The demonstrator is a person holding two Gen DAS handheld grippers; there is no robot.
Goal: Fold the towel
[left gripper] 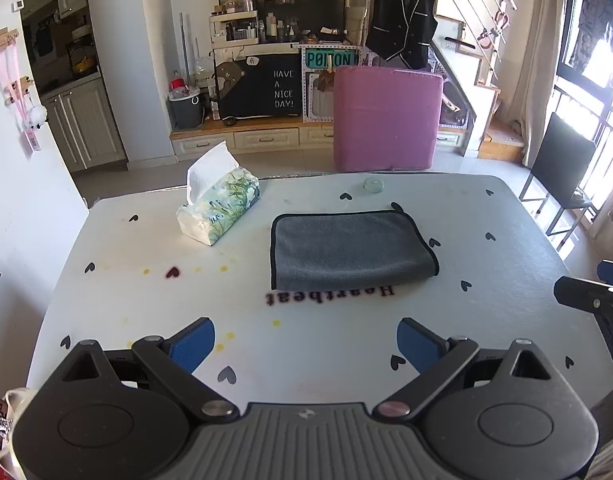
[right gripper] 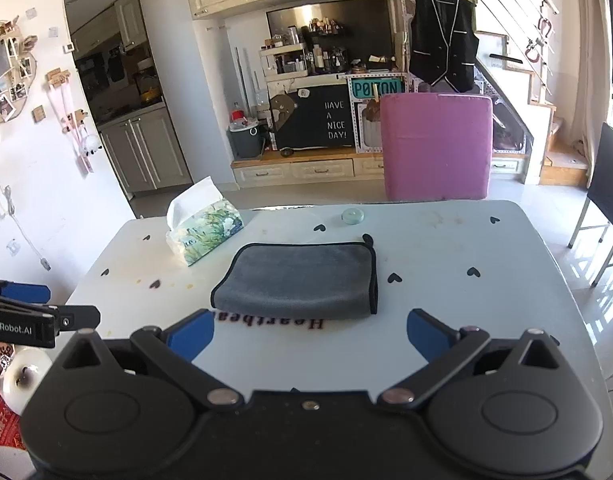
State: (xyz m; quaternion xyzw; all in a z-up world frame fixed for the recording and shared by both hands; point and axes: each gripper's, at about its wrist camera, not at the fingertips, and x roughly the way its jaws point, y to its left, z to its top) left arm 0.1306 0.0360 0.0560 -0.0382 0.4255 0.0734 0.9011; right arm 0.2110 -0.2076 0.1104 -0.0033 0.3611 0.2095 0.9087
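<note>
We are holding the left gripper low over the near part of the white table, its blue-padded fingers standing wide apart with nothing between them. The grey towel is lying folded and flat beyond it, toward the middle of the table and slightly to the right of the gap between the fingers, well apart from the pads. Its rounded fold is facing us and its black-trimmed edges are running along the left and far sides.

We are holding the right gripper over the near edge too, fingers spread wide and gripping nothing. From this side the towel is sitting just beyond the fingertips, a little left of centre, its near fold partly covering the printed word "Heartbeat".

A tissue pack is resting to the far left of the towel, and a small round lid is sitting near the far edge. A pink chair is standing behind the table.
</note>
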